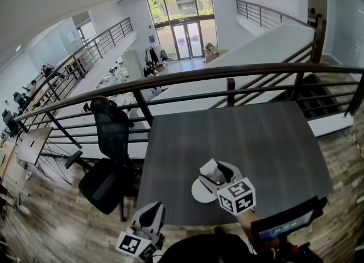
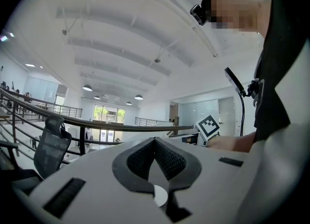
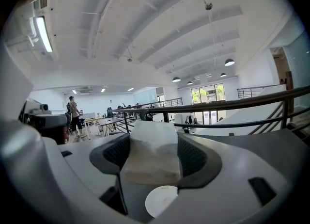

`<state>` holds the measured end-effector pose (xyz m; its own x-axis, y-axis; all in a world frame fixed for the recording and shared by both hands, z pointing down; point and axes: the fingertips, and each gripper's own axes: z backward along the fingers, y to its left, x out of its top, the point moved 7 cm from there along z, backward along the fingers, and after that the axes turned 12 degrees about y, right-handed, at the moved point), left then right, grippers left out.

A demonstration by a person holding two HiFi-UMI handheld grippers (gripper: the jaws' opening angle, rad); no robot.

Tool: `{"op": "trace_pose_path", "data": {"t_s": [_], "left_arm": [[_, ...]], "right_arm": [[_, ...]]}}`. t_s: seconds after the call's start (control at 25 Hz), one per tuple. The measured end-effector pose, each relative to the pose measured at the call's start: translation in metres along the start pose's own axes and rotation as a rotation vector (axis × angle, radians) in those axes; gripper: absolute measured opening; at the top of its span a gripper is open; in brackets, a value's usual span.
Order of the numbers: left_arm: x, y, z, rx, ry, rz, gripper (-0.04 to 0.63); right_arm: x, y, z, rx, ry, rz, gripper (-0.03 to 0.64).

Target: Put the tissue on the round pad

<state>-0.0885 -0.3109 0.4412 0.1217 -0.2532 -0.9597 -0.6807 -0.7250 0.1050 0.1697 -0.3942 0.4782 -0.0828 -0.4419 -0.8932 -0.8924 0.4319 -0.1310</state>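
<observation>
A white folded tissue [image 3: 152, 152] sits between the jaws of my right gripper [image 3: 154, 138], and both dark pads press on its sides. In the head view that right gripper [image 1: 219, 172] hovers over the near middle of the dark grey table [image 1: 273, 142], directly above a pale round pad [image 1: 199, 192] that it partly hides. My left gripper [image 1: 149, 215] hangs lower left, just off the table's near edge. In its own view the left gripper [image 2: 155, 143] has its pads meeting at the tips, with nothing between them.
A black office chair [image 1: 111, 159] stands close to the table's left side. A dark metal railing [image 1: 227, 77] runs behind the table's far edge. A small screen on a stalk [image 1: 284, 225] sits at the lower right by my arm.
</observation>
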Motion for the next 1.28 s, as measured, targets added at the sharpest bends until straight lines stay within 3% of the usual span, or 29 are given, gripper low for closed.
{"op": "trace_pose_path", "data": {"t_s": [0.44,0.76,1.28], "left_arm": [[0.006,-0.012,-0.002,0.089,-0.016,0.018,0.003],[0.032,-0.022,-0.019,0.154,-0.014,0.018,0.003],[0.049,-0.040,-0.030,0.233,0.007,0.029,0.003]], "right_arm": [[-0.030,-0.024,-0.031,0.043,0.114,0.007,0.311],[-0.044,-0.052,-0.055,0.094,0.197,-0.002,0.311],[-0.099,-0.089,-0.090,0.084,0.370,0.003,0.311]]}}
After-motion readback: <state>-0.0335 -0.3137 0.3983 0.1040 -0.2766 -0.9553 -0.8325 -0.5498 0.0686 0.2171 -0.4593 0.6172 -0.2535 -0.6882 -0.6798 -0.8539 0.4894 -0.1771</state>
